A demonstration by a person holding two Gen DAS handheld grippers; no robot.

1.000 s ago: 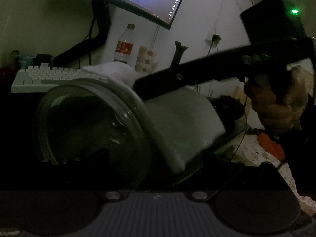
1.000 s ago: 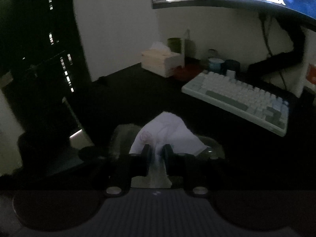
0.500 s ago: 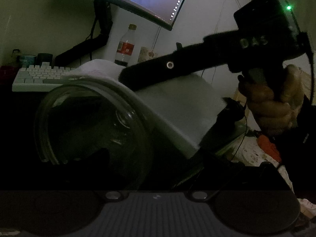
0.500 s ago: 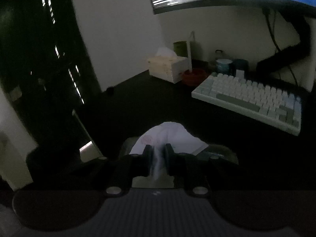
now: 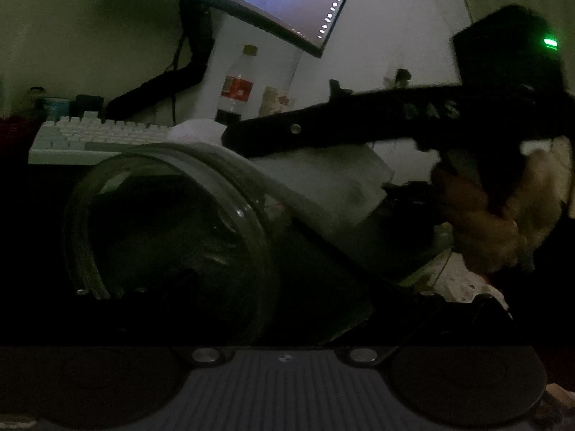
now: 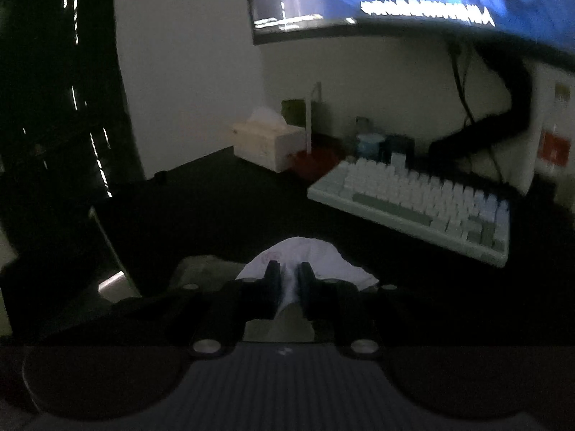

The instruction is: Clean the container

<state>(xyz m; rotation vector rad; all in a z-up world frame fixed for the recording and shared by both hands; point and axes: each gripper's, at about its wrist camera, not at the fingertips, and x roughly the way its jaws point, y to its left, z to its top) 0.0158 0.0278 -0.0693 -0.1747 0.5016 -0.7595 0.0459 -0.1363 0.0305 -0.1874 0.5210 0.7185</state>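
Pinching a white cloth [image 6: 287,280] against the clear container [image 5: 172,237], the right gripper [image 6: 287,276] works; left gripper's state: cannot tell.

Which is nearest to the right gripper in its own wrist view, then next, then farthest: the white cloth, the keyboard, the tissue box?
1. white cloth, pinched in the right gripper
2. keyboard, ahead to the right
3. tissue box, far back by the wall
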